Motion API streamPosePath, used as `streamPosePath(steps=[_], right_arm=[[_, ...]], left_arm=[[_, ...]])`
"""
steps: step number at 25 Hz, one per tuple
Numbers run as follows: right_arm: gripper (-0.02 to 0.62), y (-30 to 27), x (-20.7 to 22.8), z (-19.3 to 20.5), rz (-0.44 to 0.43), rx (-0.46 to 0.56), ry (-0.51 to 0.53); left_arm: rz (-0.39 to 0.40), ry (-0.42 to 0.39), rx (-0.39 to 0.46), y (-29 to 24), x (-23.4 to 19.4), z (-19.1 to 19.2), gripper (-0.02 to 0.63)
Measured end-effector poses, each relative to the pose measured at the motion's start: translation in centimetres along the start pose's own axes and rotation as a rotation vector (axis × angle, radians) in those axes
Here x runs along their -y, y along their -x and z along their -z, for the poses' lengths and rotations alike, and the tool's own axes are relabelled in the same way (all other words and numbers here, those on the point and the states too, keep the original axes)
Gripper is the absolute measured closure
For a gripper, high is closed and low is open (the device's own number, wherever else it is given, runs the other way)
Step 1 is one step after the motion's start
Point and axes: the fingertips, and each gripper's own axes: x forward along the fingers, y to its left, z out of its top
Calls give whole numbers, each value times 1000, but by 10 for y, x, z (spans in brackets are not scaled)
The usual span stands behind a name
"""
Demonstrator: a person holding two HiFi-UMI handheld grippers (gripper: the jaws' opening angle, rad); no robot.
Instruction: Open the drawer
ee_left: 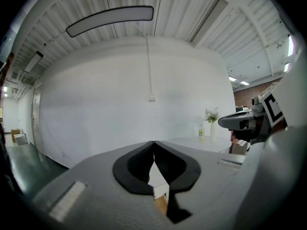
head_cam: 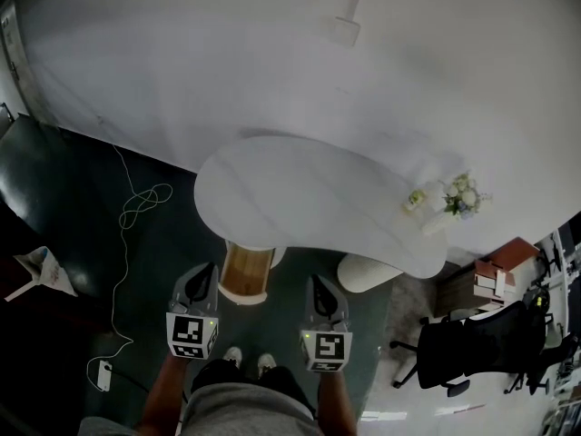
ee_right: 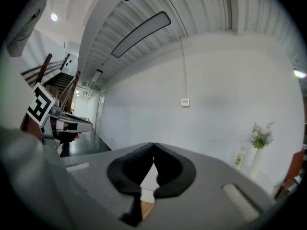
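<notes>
A white curved table (head_cam: 300,184) stands ahead of me, and a light wooden unit (head_cam: 245,272) sits under its near edge. No drawer front can be made out on it. My left gripper (head_cam: 201,278) hangs just left of that unit, jaws shut on nothing. My right gripper (head_cam: 320,287) hangs to the unit's right, also shut and empty. In the left gripper view the left gripper (ee_left: 153,143) has its pads closed tip to tip, with a sliver of wood showing below. The right gripper view shows the right gripper (ee_right: 153,145) the same way.
A vase of flowers (head_cam: 461,196) and a small bottle (head_cam: 416,200) stand at the table's right end. A white rounded base (head_cam: 368,272) sits under that end. A black office chair (head_cam: 454,352) and boxes (head_cam: 495,278) are at right. A white cable (head_cam: 136,209) trails across the dark floor.
</notes>
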Motion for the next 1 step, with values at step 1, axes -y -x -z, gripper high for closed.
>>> streamPosePath(steps=[1], right_arm=[[592, -1, 0, 0, 0, 1, 0]], left_arm=[[1, 0, 0, -1, 0, 0, 595]])
